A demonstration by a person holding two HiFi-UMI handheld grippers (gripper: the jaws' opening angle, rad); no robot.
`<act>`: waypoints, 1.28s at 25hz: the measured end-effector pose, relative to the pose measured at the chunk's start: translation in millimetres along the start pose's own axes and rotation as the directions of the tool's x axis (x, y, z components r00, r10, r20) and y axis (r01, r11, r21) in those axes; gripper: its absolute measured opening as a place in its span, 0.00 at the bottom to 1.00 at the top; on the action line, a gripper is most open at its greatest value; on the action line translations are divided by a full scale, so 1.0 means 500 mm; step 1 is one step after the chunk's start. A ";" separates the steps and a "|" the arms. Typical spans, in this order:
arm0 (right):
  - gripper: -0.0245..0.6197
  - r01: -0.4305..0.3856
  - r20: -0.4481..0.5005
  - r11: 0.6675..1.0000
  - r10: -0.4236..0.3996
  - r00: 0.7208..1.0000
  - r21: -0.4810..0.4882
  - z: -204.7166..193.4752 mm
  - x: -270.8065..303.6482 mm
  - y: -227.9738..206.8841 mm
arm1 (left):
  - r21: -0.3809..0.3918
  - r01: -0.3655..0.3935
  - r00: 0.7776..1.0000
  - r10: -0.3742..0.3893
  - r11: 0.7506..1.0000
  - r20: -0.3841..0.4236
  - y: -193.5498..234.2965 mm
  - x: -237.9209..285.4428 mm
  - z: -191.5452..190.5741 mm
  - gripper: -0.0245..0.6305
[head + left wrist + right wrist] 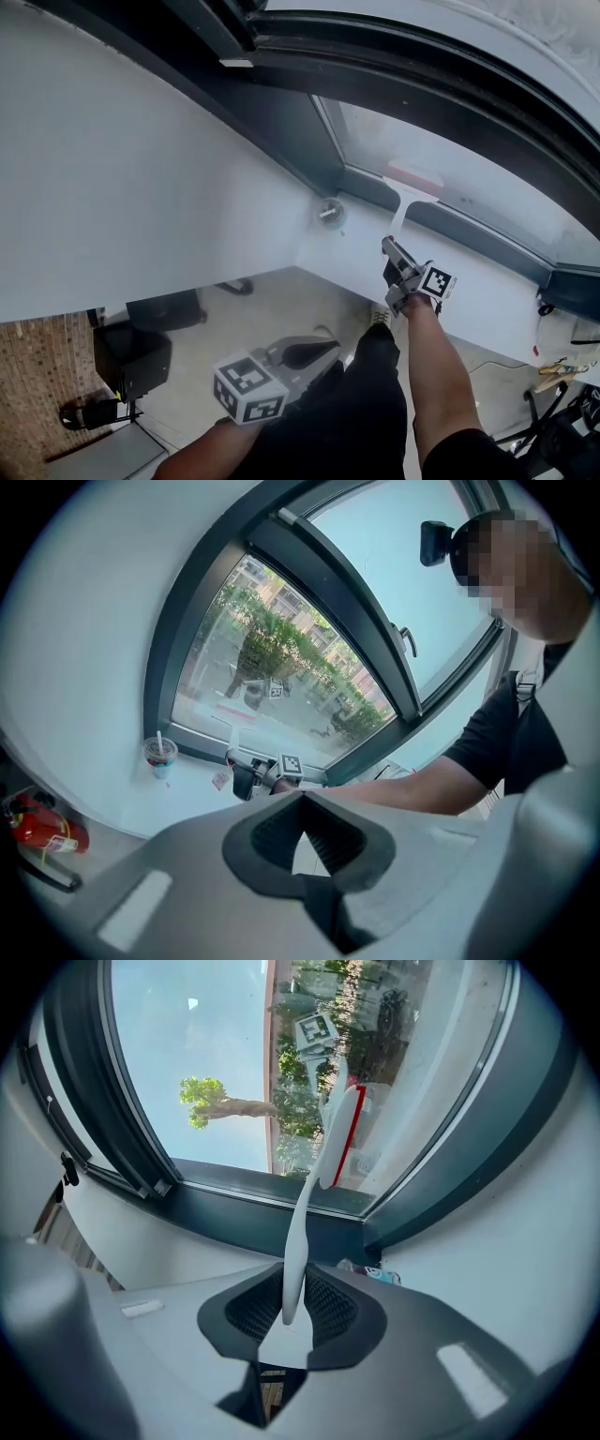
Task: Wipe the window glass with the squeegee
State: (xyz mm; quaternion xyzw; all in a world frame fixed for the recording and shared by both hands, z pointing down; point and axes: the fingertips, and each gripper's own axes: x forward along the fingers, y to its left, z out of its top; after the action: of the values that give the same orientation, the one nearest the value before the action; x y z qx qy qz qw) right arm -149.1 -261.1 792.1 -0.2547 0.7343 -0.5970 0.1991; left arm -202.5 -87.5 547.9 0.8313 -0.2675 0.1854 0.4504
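Observation:
The white squeegee (401, 208) has a red-edged blade (341, 1134) that rests against the bottom of the window glass (487, 178), close to the dark frame's lower corner. My right gripper (397, 259) is shut on the lower end of its thin handle (298, 1232), above the white sill (469, 281). In the right gripper view the right gripper (292, 1283) has the handle running up between its pads. My left gripper (317, 351) hangs low over the floor, away from the window, its jaws together and holding nothing. The left gripper view shows the left gripper (302, 803) looking at the glass (272, 667) from a distance.
A drink cup with a straw (160, 757) stands on the sill's left end, the same cup (330, 213) showing left of the squeegee. A red fire extinguisher (42, 829) and a black box (131, 356) sit on the floor. Cables and tools (558, 375) lie at the right.

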 end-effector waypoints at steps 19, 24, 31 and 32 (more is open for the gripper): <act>0.18 0.005 -0.048 1.000 -0.004 0.999 0.022 -0.013 -0.019 0.001 | 0.015 0.023 1.000 -0.023 1.000 -0.002 -0.014 0.006 0.004 0.04; 0.18 -0.036 -0.047 0.999 0.036 0.998 0.001 -0.021 -0.025 0.058 | 0.039 0.038 0.999 -0.038 0.998 0.001 -0.032 -0.005 0.007 0.04; 0.18 -0.053 -0.035 0.998 0.052 0.998 -0.040 -0.046 -0.050 0.139 | 0.078 0.056 0.998 -0.057 0.995 0.005 -0.065 -0.031 0.004 0.04; 0.18 -0.056 -0.029 0.997 0.054 0.998 -0.048 -0.047 -0.053 0.151 | 0.085 0.062 0.998 -0.063 0.994 0.006 -0.070 -0.037 0.004 0.04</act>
State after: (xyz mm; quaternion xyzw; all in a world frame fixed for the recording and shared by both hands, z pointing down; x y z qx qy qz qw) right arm -152.7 -214.7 722.7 -0.2308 0.7580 -0.5767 0.1990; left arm -195.4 -68.1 514.0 0.8585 -0.2351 0.1790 0.4191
